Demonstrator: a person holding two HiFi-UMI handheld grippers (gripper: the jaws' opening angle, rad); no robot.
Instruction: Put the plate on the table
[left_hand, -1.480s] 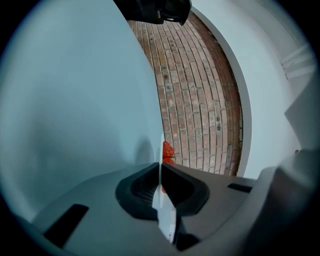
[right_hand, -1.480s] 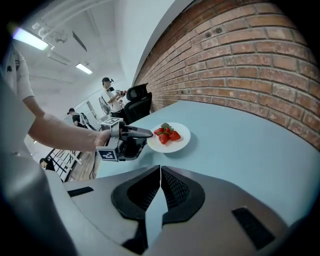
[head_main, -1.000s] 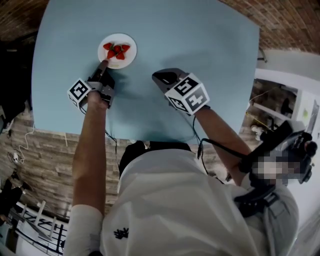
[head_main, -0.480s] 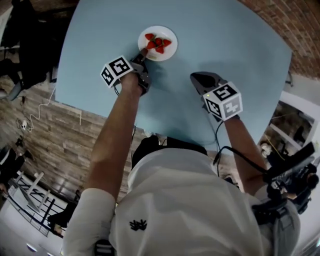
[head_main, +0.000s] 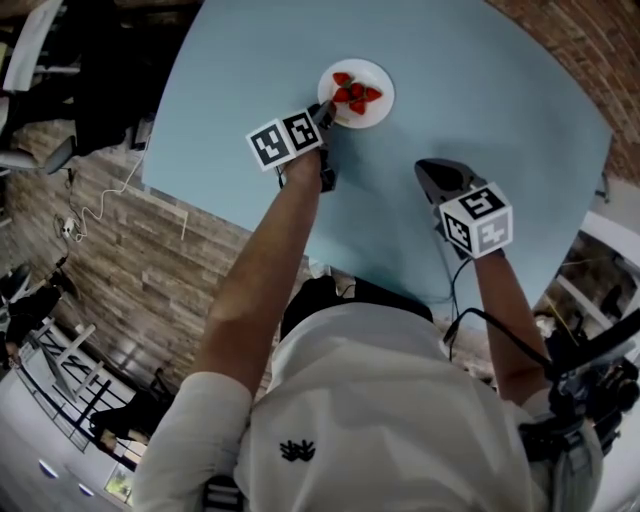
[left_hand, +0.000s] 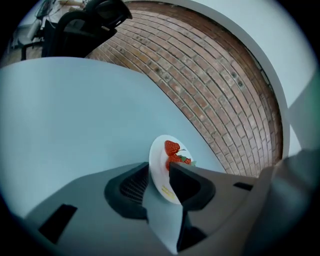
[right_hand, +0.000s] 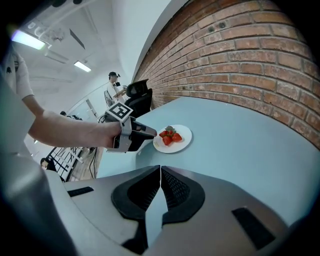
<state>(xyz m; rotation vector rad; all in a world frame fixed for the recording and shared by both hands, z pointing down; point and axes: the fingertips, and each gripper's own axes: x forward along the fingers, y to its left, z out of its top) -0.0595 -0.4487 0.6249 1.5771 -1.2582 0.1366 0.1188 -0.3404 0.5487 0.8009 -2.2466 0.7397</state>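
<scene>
Blue table (head_main: 480, 90) by brick wall (left_hand: 200, 80) bears plate (head_main: 365, 119) (left gripper (head_main: 325, 109), jaws opening around its rim; right gripper (right_hand: 160, 172) closed).

On your right hand-held gripper (right_hand: 160, 167) the jaws met at the tips, nothing between them. Beyond, a white plate (right_hand: 185, 134) of strawberries (right_hand: 170, 136) sat on the blue worktop (right_hand: 240, 150) by a brick wall (right_hand: 240, 55). Your left hand-held gripper (right_hand: 150, 134) was opening its jaws at the plate's near rim.
</scene>
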